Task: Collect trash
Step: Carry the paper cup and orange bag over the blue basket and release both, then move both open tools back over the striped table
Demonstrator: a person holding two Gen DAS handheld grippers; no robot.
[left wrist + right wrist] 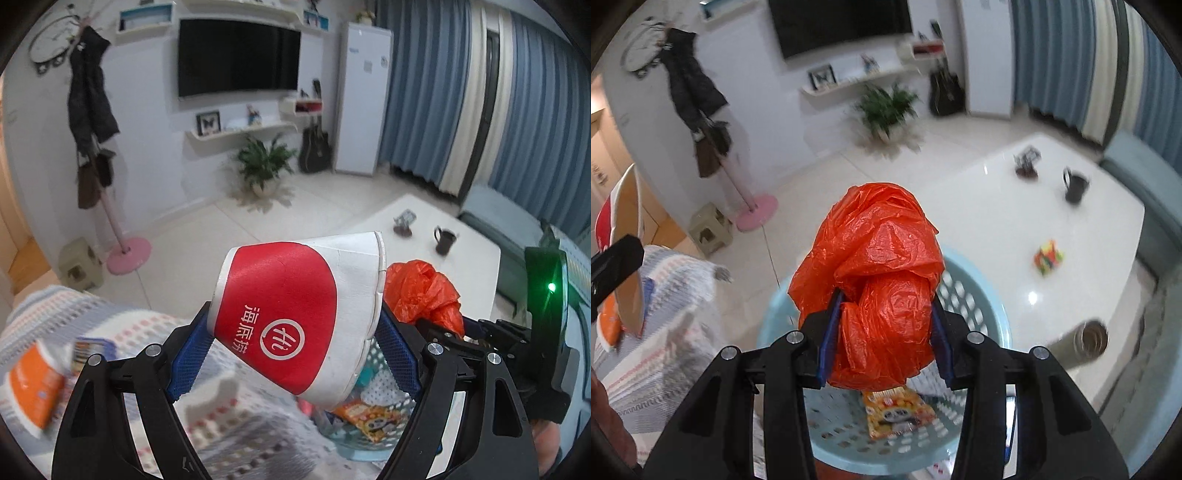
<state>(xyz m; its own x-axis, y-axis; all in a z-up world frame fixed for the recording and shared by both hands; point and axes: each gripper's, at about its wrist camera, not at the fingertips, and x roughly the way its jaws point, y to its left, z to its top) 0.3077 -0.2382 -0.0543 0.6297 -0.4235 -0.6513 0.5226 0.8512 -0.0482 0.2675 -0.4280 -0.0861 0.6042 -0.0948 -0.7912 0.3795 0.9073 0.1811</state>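
The left gripper pinches a red paper cup and the right gripper squeezes an orange plastic bag, both over the blue basket, probably ready to drop in.

The paper cup looks matt, with creased card and a printed red panel. Just right of it, the orange bag is thin, crinkled, shiny plastic. Below the bag, the pale blue basket is smooth perforated plastic holding a glossy snack wrapper. Beyond the basket, the white counter gleams glossy.
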